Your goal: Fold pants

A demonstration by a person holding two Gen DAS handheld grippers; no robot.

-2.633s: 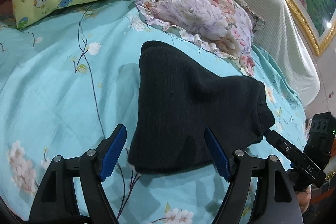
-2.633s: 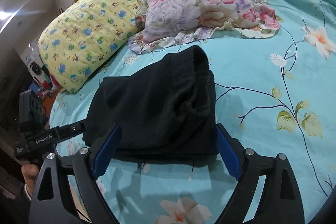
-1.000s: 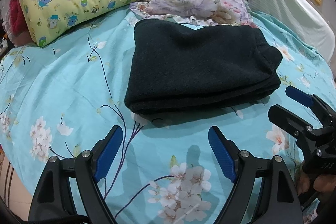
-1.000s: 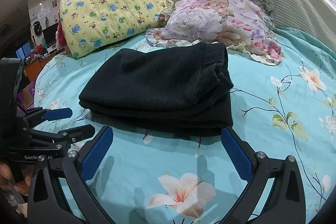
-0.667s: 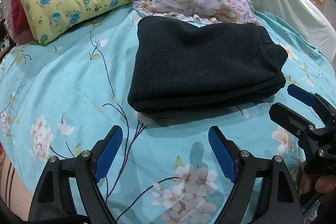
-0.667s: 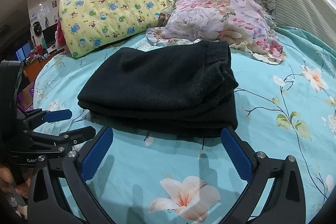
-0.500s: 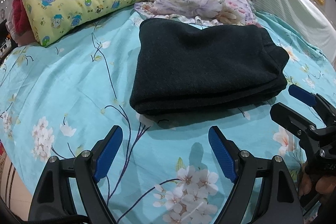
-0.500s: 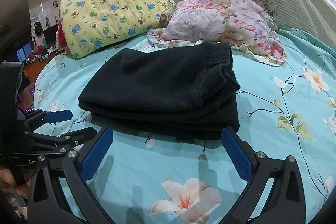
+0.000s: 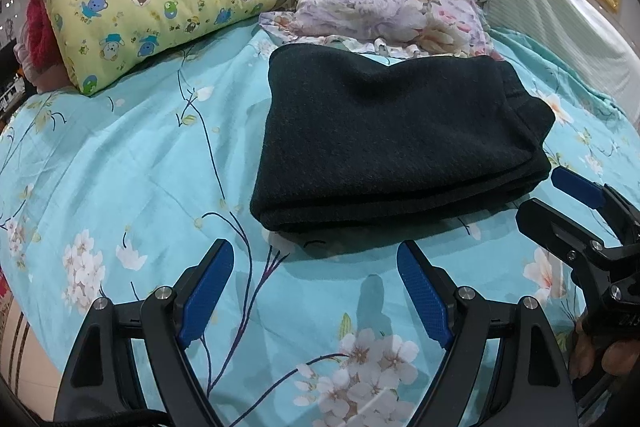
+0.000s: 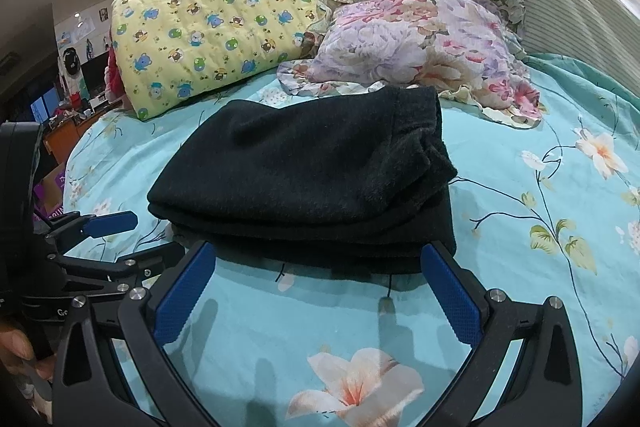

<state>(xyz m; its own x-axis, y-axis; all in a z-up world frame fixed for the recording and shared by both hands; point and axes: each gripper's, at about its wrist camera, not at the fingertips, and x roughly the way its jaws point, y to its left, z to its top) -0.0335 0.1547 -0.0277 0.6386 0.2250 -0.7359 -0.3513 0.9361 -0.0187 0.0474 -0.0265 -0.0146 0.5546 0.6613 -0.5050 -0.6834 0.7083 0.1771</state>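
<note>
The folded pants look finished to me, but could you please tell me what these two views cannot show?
- Underside of the black pants and how many layers are stacked: hidden by the top layer in both views.
- Far edge of the pants against the floral pillow: touching or apart, unclear.
- Bed sheet near edge: cut off in both views by the open grippers' fingers.
- Hand holding the right gripper: mostly cut off by the frame edge.

pants (image 9: 392,143): released, folded flat | both tongs (image 9: 316,291) (image 10: 316,297): withdrawn, empty

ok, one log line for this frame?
pants: folded stack on bed sheet | left gripper: open, empty, short of stack | right gripper: open, empty | phase: fold looks done
</note>
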